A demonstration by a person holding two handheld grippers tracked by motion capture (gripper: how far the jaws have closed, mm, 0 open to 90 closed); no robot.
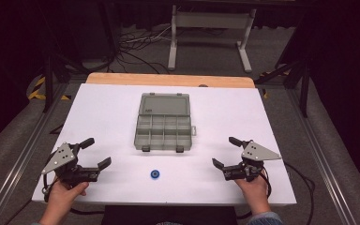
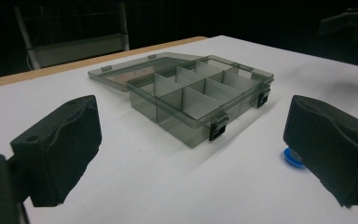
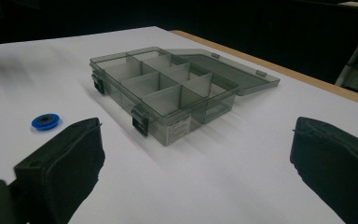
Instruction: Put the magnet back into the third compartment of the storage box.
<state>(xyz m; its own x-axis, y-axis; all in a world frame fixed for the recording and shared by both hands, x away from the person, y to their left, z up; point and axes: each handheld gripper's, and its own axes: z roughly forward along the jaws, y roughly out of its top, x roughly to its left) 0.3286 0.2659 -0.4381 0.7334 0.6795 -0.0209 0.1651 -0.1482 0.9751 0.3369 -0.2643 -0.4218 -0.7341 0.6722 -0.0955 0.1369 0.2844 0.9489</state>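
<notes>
A grey see-through compartment box lies in the middle of the white table, its lid folded back flat and its cells bare. The box stands ahead of the left jaws; the box lies ahead of the right jaws too. A small blue ring rests near the front edge; the ring peeks out beside the right-hand jaw, and the ring sits left of the box. My left gripper is open at the front left, my right gripper open at the front right, both holding nothing.
A wooden strip borders the table's far edge. Beyond it stand a white metal frame and loose cables on the floor. Metal rails run along both sides of the table. The other gripper shows at the top right of the left gripper view.
</notes>
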